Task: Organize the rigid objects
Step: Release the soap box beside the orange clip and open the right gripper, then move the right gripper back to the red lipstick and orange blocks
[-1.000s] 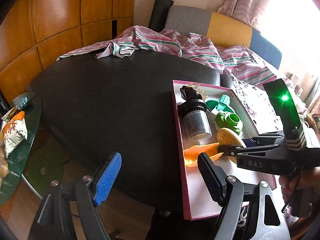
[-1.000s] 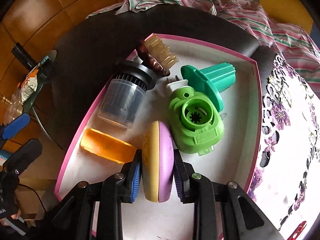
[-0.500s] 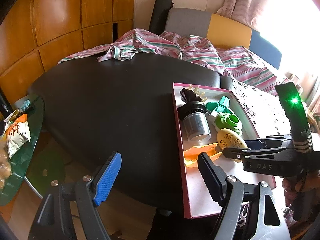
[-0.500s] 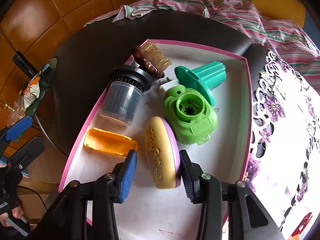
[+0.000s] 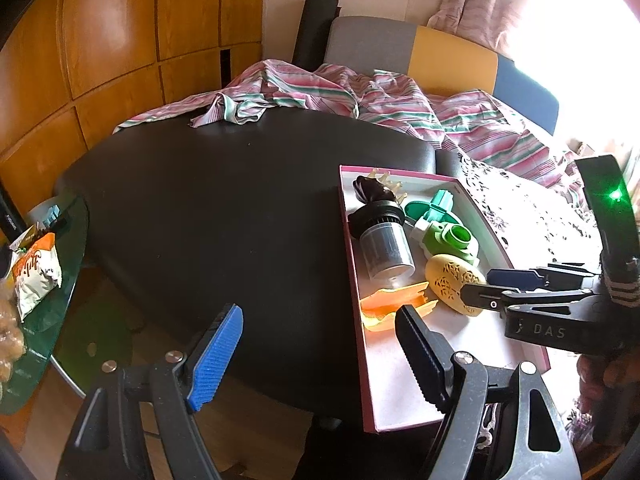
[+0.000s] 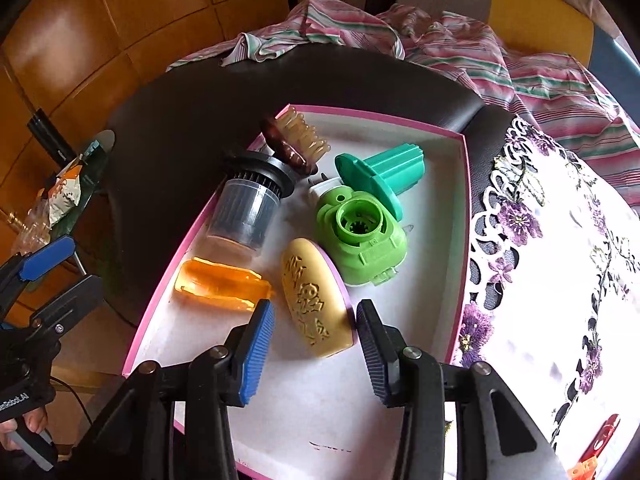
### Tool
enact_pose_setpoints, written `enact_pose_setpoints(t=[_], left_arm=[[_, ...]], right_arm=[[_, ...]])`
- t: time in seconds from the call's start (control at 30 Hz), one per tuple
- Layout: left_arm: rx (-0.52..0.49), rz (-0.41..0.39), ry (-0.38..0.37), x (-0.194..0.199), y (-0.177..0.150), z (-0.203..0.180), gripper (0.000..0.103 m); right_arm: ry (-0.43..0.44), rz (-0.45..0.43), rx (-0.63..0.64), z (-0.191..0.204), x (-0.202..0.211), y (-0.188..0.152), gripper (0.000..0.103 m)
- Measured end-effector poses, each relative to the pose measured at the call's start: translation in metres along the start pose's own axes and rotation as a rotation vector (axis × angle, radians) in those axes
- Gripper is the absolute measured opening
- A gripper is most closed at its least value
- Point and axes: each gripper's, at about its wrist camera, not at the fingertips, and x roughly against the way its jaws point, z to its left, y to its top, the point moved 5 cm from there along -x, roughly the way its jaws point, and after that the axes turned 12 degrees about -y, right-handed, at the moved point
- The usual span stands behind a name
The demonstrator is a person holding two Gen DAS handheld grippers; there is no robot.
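Note:
A pink-rimmed white tray (image 6: 466,216) (image 5: 347,216) on the black table holds a yellow-and-purple oval case (image 6: 316,304) (image 5: 452,284), an orange clear piece (image 6: 222,286) (image 5: 394,300), a black-capped clear canister (image 6: 246,210) (image 5: 386,250), a light green part (image 6: 362,232) (image 5: 450,238), a teal part (image 6: 384,174) and a brown brush (image 6: 294,142). My right gripper (image 6: 314,354) (image 5: 476,286) is open, its pads either side of the oval case's near end, which lies flat in the tray. My left gripper (image 5: 316,354) is open and empty over the table's front edge, left of the tray.
Striped cloth (image 5: 320,96) lies along the table's far side. A floral lace cloth (image 6: 560,240) lies right of the tray. A glass side table (image 5: 36,264) with snack bags stands at the left. Wood panelling is behind.
My right gripper opened and let go of the oval case, which tipped from standing on edge to lying flat in the tray. The gripper drew back slightly. The left gripper stayed open.

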Motion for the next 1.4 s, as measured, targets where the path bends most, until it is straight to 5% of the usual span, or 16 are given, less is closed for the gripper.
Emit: enact_pose_setpoints(t=[0.4, 0.77, 1.4], left_arm=[[-0.044, 0.0, -0.003, -0.001, 0.003, -0.012, 0.079], [-0.097, 0.004, -0.023, -0.005, 0.011, -0.033, 0.079], [-0.254, 0.021, -0.173, -0.027, 0.027, -0.123, 0.079]], right_arm=[[-0.032, -0.064, -0.063, -0.041, 0.047, -0.015, 0.043], [-0.169, -0.054, -0.203, -0.14, 0.083, -0.051, 0.043], [-0.406, 0.01, -0.73, -0.333, 0.139, -0.182, 0.043]])
